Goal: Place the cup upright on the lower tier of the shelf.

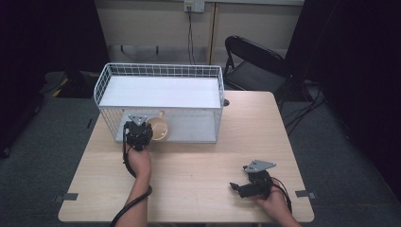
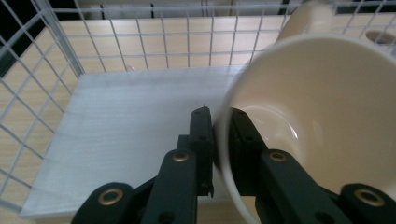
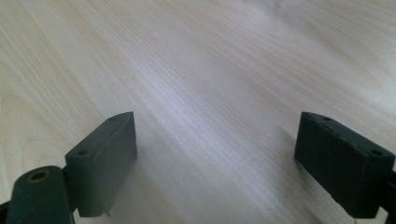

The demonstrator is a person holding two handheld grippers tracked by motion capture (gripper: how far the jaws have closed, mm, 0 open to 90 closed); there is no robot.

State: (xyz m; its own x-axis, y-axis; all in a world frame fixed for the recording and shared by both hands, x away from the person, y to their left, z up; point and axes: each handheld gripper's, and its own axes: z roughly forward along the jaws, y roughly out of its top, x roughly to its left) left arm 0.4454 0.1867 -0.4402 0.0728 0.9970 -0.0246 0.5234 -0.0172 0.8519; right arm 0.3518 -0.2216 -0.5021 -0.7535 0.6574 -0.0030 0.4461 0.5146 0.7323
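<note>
Right gripper (image 1: 235,187), lower right of the high view: jaws spread wide, nothing between them, bare table (image 3: 201,70) beneath in the right gripper view. Left gripper (image 2: 220,122), left of centre in the high view at the open front of the wire rack (image 1: 106,78): jaws clenched on the rim of the cream cup (image 2: 322,112), 1 jaw outside the wall, 1 inside. Cup sits over the grey shelf liner (image 2: 126,126) on the rack's lower level, right half of the left gripper view. Folding chair (image 1: 255,61) beyond, upper right.
</note>
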